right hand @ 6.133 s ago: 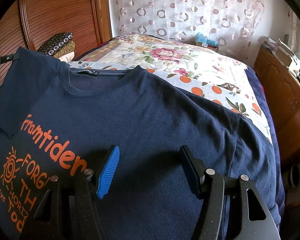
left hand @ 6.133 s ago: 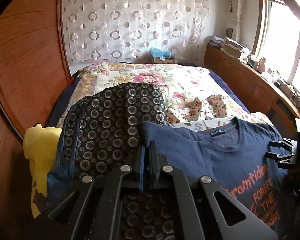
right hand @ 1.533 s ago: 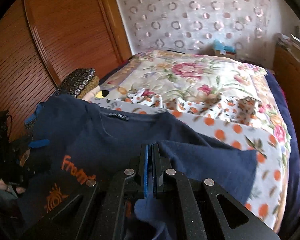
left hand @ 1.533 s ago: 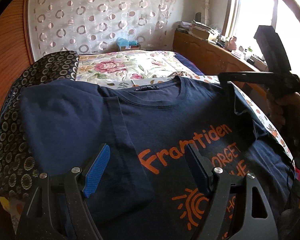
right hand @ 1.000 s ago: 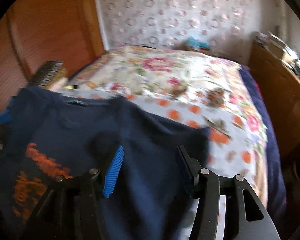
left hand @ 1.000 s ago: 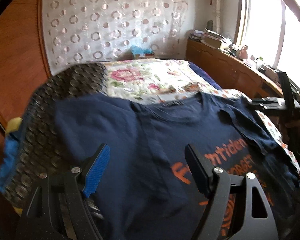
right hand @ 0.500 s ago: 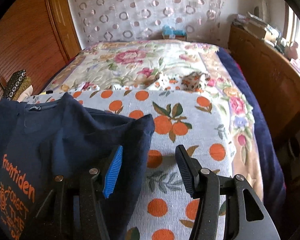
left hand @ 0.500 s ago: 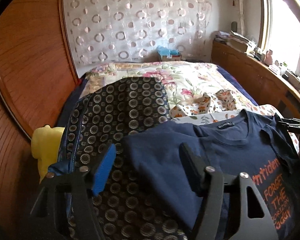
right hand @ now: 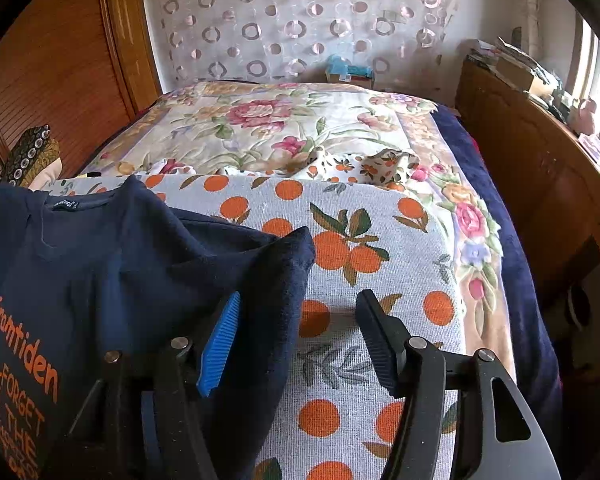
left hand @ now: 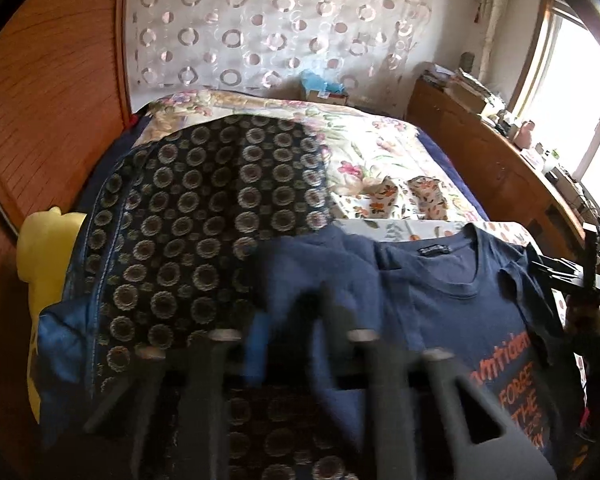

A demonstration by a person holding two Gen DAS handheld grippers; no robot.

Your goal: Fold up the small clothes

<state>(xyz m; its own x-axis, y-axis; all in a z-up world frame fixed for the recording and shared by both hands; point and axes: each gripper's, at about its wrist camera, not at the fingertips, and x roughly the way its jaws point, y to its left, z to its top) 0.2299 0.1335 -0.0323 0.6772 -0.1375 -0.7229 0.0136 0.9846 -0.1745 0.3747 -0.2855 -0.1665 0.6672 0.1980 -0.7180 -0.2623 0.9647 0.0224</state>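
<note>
A navy T-shirt (left hand: 440,280) with orange lettering lies face up on an orange-print cloth (right hand: 380,248) on the bed. My left gripper (left hand: 294,332) is blurred over the shirt's left sleeve; its jaws are closing, sleeve cloth lies in the narrow gap still left, and I see no pad pressing on it. In the right wrist view my right gripper (right hand: 298,340) sits at the T-shirt (right hand: 100,260)'s folded right edge. Its jaws are opening; the dark fabric reaches in beside the blue pad (right hand: 220,344), and the black pad (right hand: 376,340) stands over bare cloth. The right gripper (left hand: 568,276) also shows at the left view's far right.
A dark circle-patterned cushion (left hand: 204,208) and a yellow soft toy (left hand: 48,248) lie left of the shirt. A small floral garment (right hand: 364,168) rests on the flowered bedspread (right hand: 260,128) behind. A wooden cabinet (right hand: 540,160) runs along the right, a wooden wardrobe (right hand: 60,80) along the left.
The left gripper swung left to the shirt's sleeve and its jaws have narrowed around it. The right gripper moved to the shirt's right edge and then held still, jaws slightly wider.
</note>
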